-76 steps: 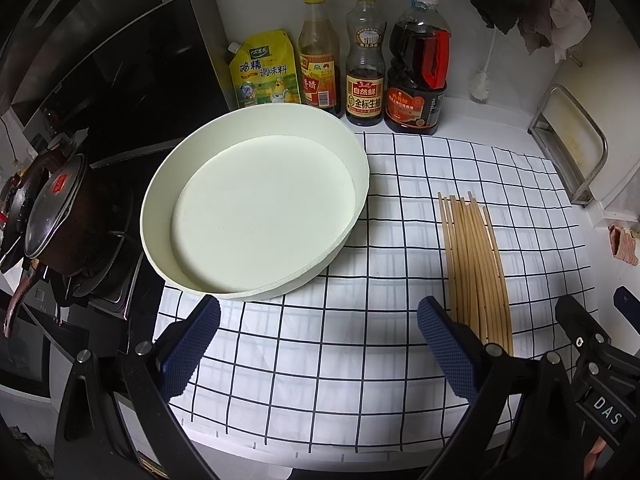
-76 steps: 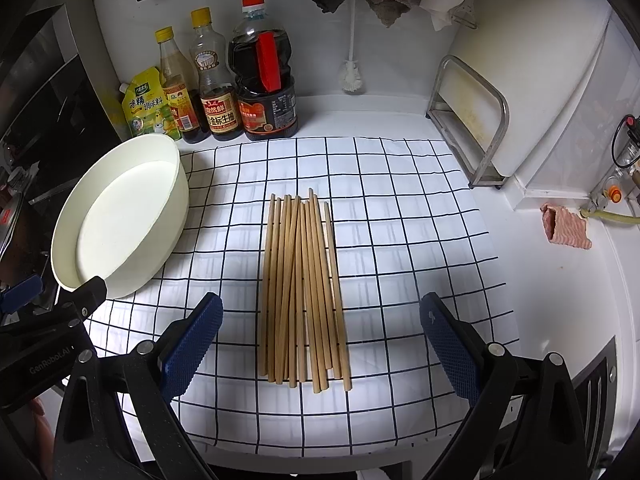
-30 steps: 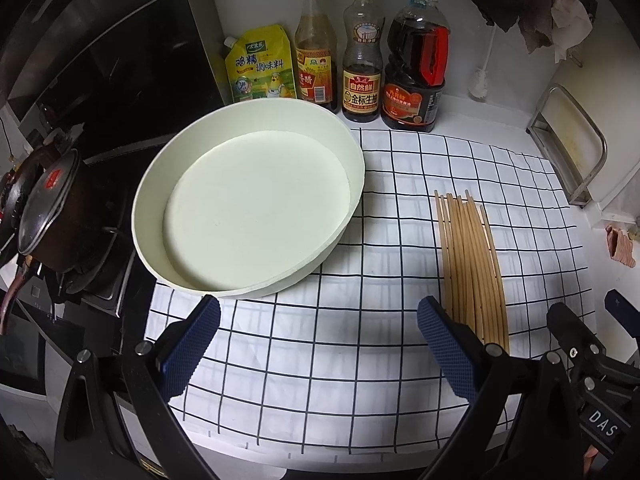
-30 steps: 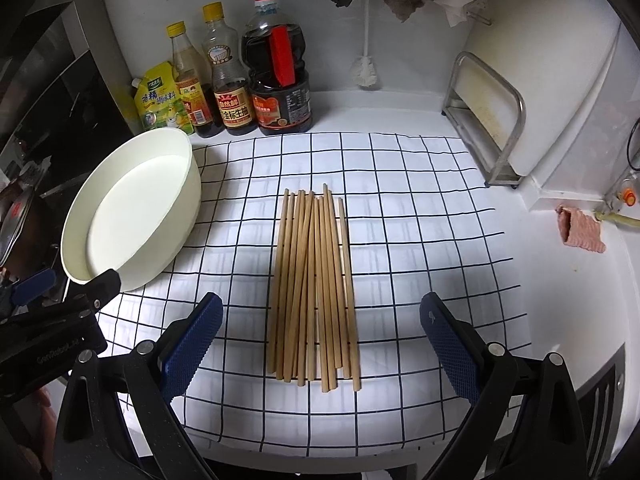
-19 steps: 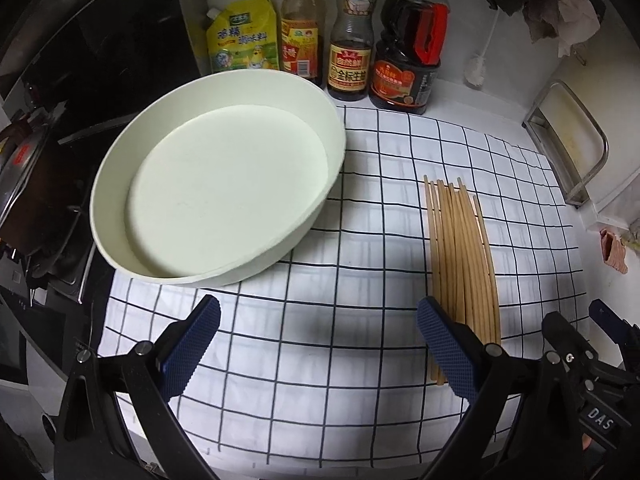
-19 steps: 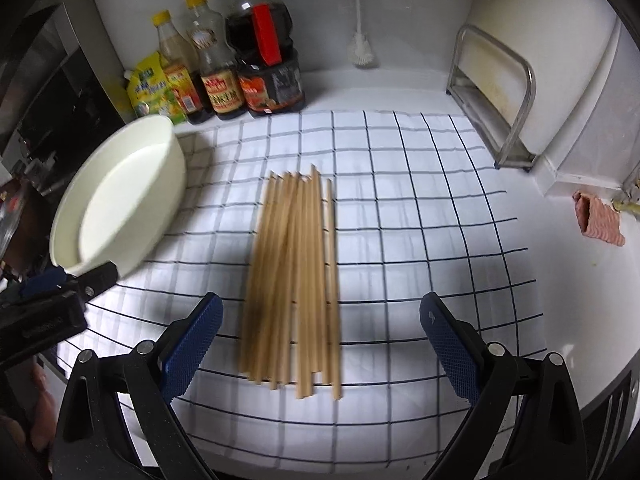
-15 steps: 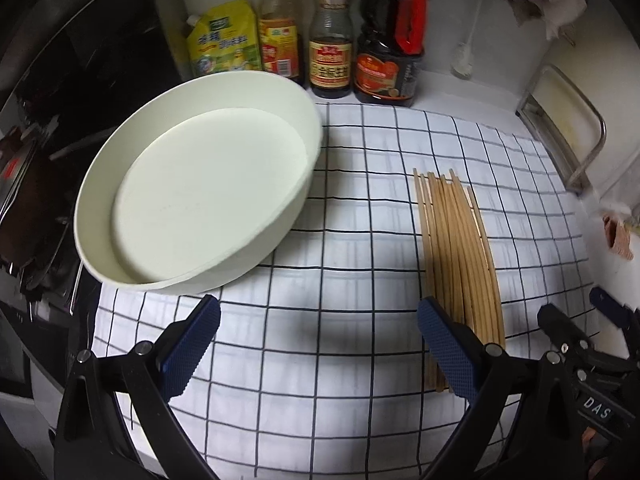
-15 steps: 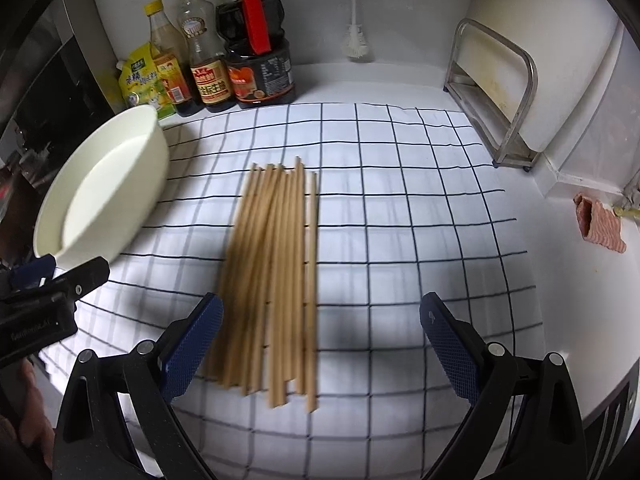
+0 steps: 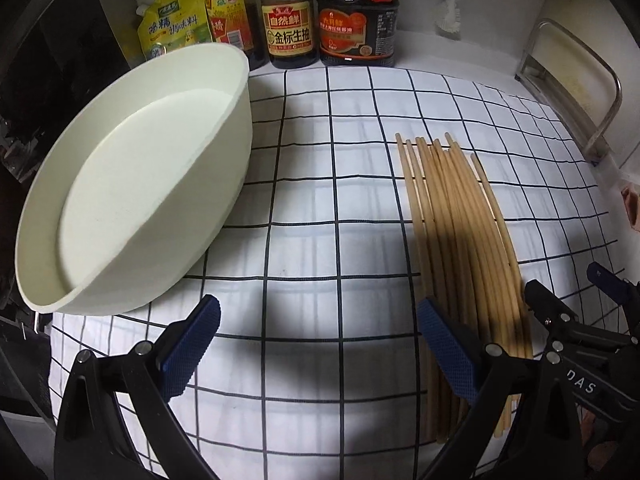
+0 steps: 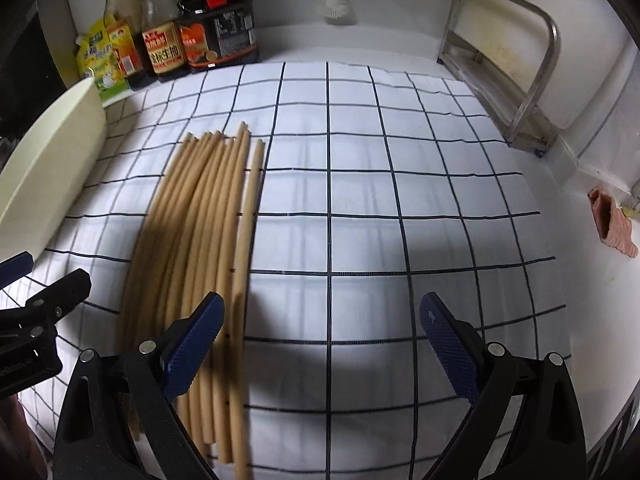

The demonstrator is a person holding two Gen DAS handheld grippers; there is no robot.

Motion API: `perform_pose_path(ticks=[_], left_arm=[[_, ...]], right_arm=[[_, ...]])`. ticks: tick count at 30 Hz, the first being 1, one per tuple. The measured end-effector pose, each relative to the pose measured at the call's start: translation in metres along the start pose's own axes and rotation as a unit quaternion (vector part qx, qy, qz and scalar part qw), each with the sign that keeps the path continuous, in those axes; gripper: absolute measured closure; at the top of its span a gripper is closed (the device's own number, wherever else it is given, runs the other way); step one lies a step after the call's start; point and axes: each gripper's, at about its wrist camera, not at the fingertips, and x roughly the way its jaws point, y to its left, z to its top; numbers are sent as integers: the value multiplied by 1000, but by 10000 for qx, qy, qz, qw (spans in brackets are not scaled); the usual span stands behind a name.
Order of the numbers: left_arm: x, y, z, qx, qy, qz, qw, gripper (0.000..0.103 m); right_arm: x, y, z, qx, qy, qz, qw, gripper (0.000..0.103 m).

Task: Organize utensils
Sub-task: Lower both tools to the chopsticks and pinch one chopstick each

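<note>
A: what colours are we looking at?
B: cloth [image 9: 304, 208] is white with a black grid. Chopsticks [image 9: 460, 232] are light tan wood. The bowl [image 9: 132, 184] is plain cream.
A: and the grippers?
B: left gripper [image 9: 320, 344] and right gripper [image 10: 324, 344] are both black with blue textured pads [image 10: 196, 336]. 1 pouch [image 9: 172, 24] at the back is yellow, and there's a pink rag [image 10: 612, 224].

left wrist: low over the cloth [image 9: 304, 208], facing the bottles [image 9: 288, 20]
right wrist: beside it, rightward
shared: chopsticks [image 9: 460, 240] [image 10: 200, 240], bowl [image 9: 132, 184] [image 10: 52, 160]
</note>
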Motion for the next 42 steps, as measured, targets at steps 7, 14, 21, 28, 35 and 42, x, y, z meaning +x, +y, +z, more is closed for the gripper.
perform_pose_path(ticks=[7, 14, 21, 28, 35, 42], left_arm=[[10, -5, 0, -34, 61, -70, 10000, 6], [17, -10, 4, -20, 88, -47, 9999, 6], [17, -12, 3, 12, 107, -23, 9999, 6], [18, -10, 2, -39, 115, -19, 9999, 6], [18, -9, 2, -107, 81, -40, 9999, 6], [19, -10, -1, -116, 111, -25, 9999, 6]], right_arm=[[7, 5, -1, -180, 23, -82, 9998, 9], [9, 7, -2, -299, -26, -136, 9995, 9], [9, -1, -5, -262, -88, -58, 9996, 9], [9, -4, -3, -322, -114, -32, 9994, 9], [10, -6, -2, -314, -115, -7, 9994, 9], [11, -11, -3, -272, -143, -6, 9995, 9]])
